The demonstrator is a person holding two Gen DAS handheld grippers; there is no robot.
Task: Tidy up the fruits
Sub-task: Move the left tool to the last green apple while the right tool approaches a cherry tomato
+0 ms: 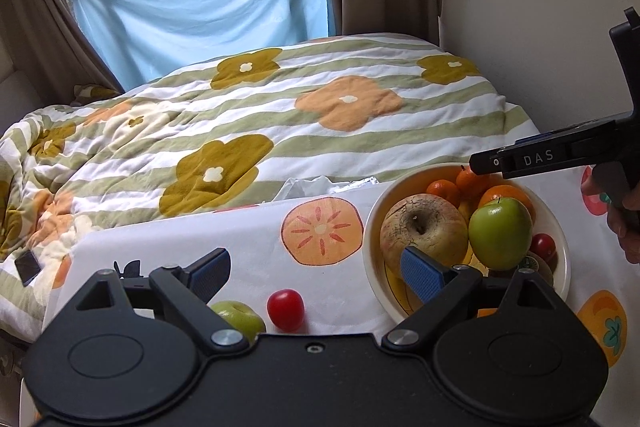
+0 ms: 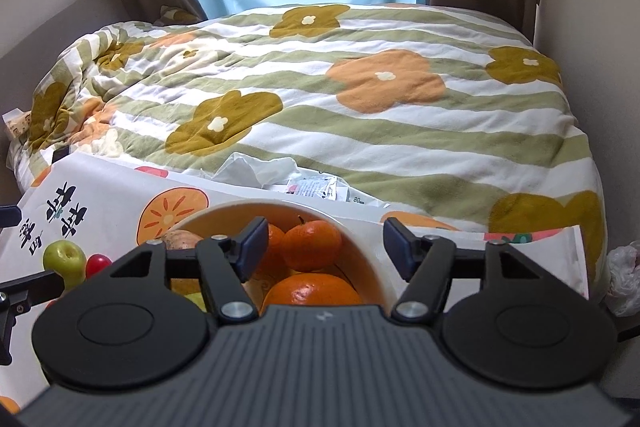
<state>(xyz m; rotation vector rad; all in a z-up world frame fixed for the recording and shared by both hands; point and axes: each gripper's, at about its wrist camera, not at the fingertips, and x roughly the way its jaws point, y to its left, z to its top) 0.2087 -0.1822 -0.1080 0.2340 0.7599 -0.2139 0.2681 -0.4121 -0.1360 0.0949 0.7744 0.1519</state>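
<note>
A cream bowl (image 1: 370,227) on the table holds a brown russet apple (image 1: 424,225), a green apple (image 1: 500,233), several oranges (image 1: 506,195) and a small red fruit (image 1: 543,246). Outside it, on the cloth, lie a red cherry tomato (image 1: 285,309) and a green apple (image 1: 239,315). My left gripper (image 1: 318,277) is open and empty above them, its right finger over the bowl's near rim. My right gripper (image 2: 326,247) is open and empty over the bowl (image 2: 368,259), above the oranges (image 2: 311,241). The loose green apple (image 2: 64,259) and tomato (image 2: 98,264) show at the left.
The table wears a white cloth (image 1: 240,235) printed with orange fruit. Behind it is a bed with a striped flower quilt (image 1: 280,115), crumpled papers (image 2: 280,175) at its near edge and a phone (image 1: 27,266) at the left. A wall (image 1: 540,7) stands at the right.
</note>
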